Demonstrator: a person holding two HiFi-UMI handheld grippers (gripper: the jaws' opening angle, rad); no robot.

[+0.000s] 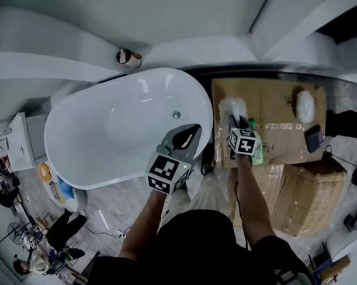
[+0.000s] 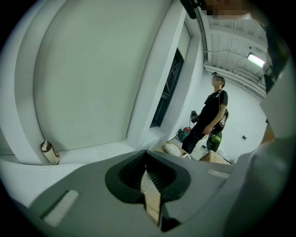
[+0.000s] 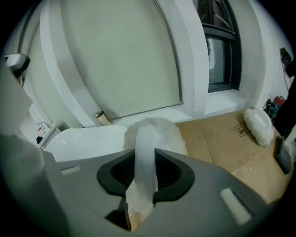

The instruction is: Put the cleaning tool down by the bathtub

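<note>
The right tool is clamping the white handle of the duster, its fluffy head hanging over the cardboard just beside the bathtub. The left tool is sitting closed and empty above the tub rim. The duster is looking light, with a soft head and a stiff, slick handle, so the handle is the place to hold it.

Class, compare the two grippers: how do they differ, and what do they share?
The left gripper is empty; the right gripper clamps the handle of the cleaning tool. The left gripper hangs over the edge of the bathtub; the right gripper hangs over the cardboard. Both are shut.
</note>
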